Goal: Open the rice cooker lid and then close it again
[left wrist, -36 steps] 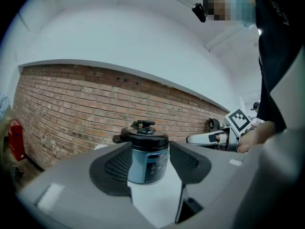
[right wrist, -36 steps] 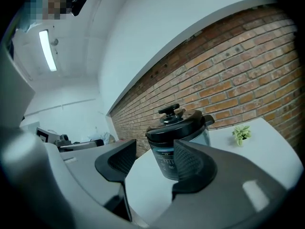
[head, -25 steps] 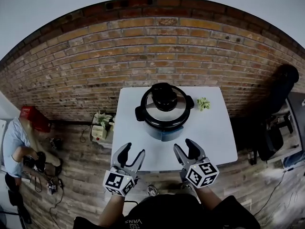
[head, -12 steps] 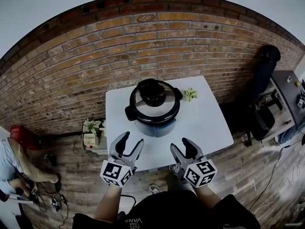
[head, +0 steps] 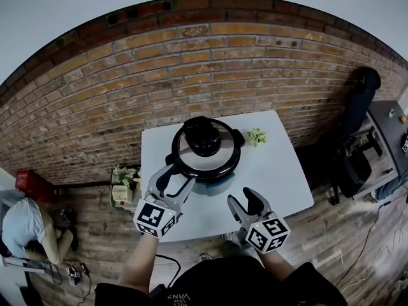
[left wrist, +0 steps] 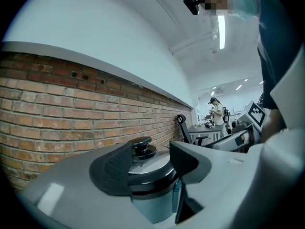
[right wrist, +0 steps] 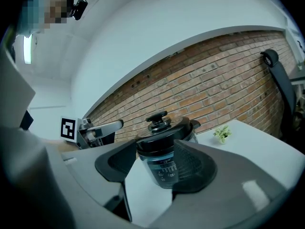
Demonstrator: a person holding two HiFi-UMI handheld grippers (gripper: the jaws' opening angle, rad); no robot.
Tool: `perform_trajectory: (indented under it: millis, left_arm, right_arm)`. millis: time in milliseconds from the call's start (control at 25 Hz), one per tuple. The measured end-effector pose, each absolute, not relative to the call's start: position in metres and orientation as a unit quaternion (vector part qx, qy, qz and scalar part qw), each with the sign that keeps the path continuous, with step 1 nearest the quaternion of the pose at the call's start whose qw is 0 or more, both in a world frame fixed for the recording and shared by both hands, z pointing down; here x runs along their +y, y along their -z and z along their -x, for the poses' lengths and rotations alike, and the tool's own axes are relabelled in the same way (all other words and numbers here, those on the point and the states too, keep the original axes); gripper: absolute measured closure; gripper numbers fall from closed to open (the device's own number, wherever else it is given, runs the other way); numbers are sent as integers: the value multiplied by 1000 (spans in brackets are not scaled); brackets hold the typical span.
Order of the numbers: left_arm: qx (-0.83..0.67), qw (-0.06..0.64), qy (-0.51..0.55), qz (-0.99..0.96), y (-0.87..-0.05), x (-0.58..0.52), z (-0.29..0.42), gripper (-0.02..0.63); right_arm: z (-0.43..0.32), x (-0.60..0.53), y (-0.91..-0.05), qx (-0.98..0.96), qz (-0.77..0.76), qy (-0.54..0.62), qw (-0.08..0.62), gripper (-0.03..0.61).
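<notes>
The rice cooker [head: 205,160] stands on the white table [head: 277,171], its silver lid shut under a black knob [head: 201,135]. My left gripper [head: 173,179] is open just short of the cooker's front left side, over the table's near edge. In the left gripper view the cooker [left wrist: 151,182] and its knob [left wrist: 142,148] fill the gap between the spread jaws, and nothing is gripped. My right gripper [head: 245,200] is open near the table's front edge, apart from the cooker. In the right gripper view the cooker [right wrist: 164,151] shows beyond the empty jaws.
A small green plant [head: 256,136] lies on the table to the cooker's right. A brick wall runs behind the table. On the floor at the left stand a potted plant on a stool [head: 121,178] and a crouching person [head: 24,225]. A black office chair [head: 362,91] stands at the right.
My left gripper has moved forward and up to the cooker's front left side, still open. The right gripper has stayed near the front edge. The head view has shifted a little.
</notes>
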State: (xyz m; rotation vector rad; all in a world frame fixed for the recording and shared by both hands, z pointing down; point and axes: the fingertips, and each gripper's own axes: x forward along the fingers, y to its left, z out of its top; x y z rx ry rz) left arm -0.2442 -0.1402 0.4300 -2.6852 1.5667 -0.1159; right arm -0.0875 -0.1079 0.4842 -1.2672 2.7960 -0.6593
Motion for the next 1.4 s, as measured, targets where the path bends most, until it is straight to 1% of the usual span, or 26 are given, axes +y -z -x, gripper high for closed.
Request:
perform_trajectory:
  millis: [200,600,960,1240,1400]
  left_arm:
    - [485,27,65,872,-428,-181,232,390]
    - [420,21,153,894,-439,-254,207,308]
    - [329,0,246,912,-457,-280,186,307]
    - [288,-25,268,919,-473,-285,179,307]
    - [281,-18,268,921,-472,-286,182,310]
  right_arm:
    - [80,-134,-484,896,392,210,1,342]
    - [67,-183,-488,908,360,216,-3,342]
    - [62,-215,-494,920,318,229,-4,342]
    - [55,-227,-501,917,315,242,-3,342]
    - [58,-224,-499,915,325,241,-2,344]
